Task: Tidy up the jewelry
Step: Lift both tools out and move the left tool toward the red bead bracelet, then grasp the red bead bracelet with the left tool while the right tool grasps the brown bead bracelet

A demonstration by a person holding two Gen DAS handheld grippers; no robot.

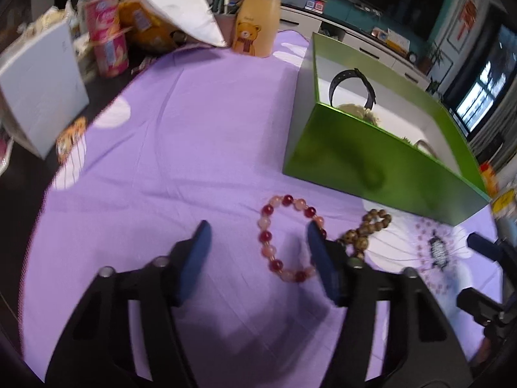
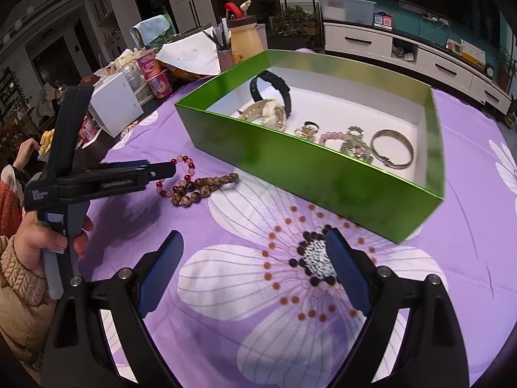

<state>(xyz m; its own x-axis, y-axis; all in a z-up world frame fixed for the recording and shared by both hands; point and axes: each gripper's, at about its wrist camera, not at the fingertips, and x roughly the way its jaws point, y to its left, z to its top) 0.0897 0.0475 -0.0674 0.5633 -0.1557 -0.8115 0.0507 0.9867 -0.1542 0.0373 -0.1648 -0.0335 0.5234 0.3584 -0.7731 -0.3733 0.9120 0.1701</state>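
left wrist view: left claw [image 1: 257, 236] open, its pads apart over the red and pink bead bracelet [image 1: 287, 237], which lies flat on the purple floral cloth [image 1: 181, 135], long axis running away from the camera; right pad [image 1: 318, 252] overlaps the loop's right edge. brown bead bracelet [image 1: 365, 231] lies just beside it, near the green box [image 1: 371, 168].

right wrist view: right claw [image 2: 253, 242] open, empty, over bare cloth before the box's near wall.
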